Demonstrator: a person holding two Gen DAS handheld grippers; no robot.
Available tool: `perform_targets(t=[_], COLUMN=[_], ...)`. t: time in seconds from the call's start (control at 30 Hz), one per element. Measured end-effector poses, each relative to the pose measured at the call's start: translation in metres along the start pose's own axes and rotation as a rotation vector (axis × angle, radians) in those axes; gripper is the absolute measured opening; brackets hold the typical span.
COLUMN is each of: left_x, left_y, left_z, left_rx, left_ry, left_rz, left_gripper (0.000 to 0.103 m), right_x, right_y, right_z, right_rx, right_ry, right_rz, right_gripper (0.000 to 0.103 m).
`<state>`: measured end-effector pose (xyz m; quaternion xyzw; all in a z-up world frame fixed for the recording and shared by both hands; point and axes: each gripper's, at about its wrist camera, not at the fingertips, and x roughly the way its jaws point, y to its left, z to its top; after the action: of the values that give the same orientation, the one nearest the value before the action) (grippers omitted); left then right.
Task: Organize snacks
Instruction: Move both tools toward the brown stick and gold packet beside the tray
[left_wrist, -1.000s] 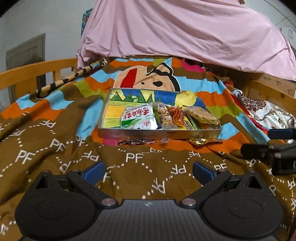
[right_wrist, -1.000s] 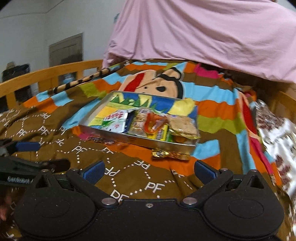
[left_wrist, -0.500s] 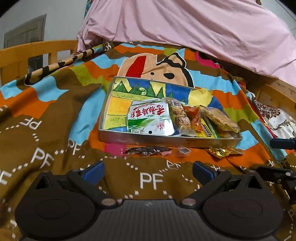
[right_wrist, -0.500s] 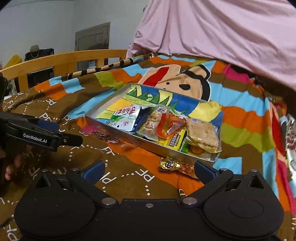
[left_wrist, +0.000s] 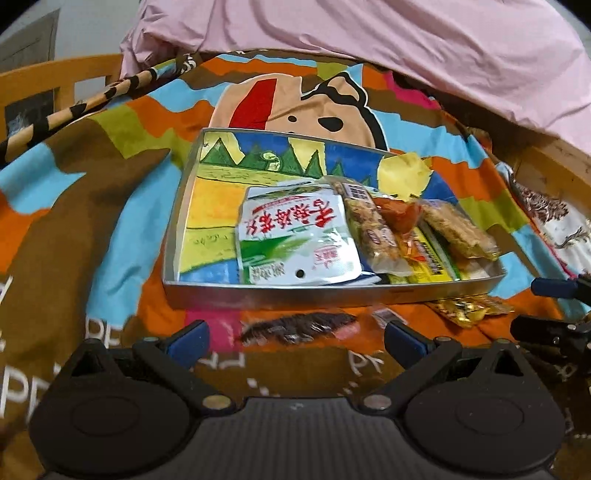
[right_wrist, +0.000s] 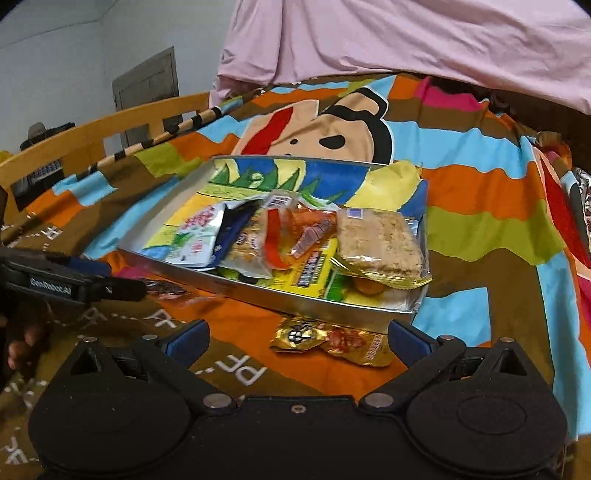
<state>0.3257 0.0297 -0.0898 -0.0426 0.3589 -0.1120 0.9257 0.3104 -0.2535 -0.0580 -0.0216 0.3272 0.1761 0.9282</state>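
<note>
bedding: striped cartoon blanket (left_wrist: 110, 192); pink sheet (left_wrist: 369, 44) heaped behind | frame: wooden bed rail (right_wrist: 110, 129) | wall: grey door (right_wrist: 147, 79)

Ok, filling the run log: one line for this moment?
left gripper: open | right gripper: open | dark snack packet, gold snack packet: outside metal tray

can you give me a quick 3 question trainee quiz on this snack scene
1. True or false: both grippers are open and empty.
2. Which snack lies outside the tray, nearest the right gripper? A) white pouch B) gold packet C) oat bar
3. What dark item lies on the blanket just ahead of the left gripper?

Key
1. True.
2. B, the gold packet; the white pouch and oat bar are in the tray.
3. A dark wrapper.
</note>
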Motion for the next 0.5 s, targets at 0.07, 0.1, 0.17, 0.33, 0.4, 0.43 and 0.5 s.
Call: perform_targets(t=[0.07, 0.1, 0.17, 0.33, 0.4, 0.43, 0.5], left_x=[0.007, 0.01, 0.017, 0.028, 0.03, 0.032, 0.033], left_y=[0.005, 0.007, 0.012, 0.014, 0.01, 0.008, 0.003], left_z=[0.002, 0.003, 0.003, 0.002, 0.003, 0.004, 0.004], left_rx=[-0.003, -0.011, -0.038, -0.02, 0.013, 0.028, 0.055], left_ry=[0.014, 0.02, 0.029, 0.028, 0.036, 0.044, 0.059], left_rz=[-0.01, -0.017, -0.034, -0.098, -0.128, -0.139, -0.165], left_gripper=[0.103, 0.103, 0.103, 0.103, 0.103, 0.103, 0.103], right_x=[0.007, 0.01, 0.016, 0.024, 0.029, 0.031, 0.038], right_y=[-0.004, -0.007, -0.014, -0.028, -0.033, -0.035, -0.04], right_z=[0.0, 0.0, 0.001, 0.0, 0.0, 0.0, -0.001], right_rx=[0.007, 0.018, 0.049, 0.117, 0.126, 0.133, 0.162], right_ry=[0.006, 0.01, 0.02, 0.039, 0.043, 0.047, 0.069], right_rz=[-0.008, -0.008, -0.004, 0.003, -0.009, -0.014, -0.002], right_gripper=[0.102, 0.102, 0.102, 0.102, 0.102, 0.102, 0.102])
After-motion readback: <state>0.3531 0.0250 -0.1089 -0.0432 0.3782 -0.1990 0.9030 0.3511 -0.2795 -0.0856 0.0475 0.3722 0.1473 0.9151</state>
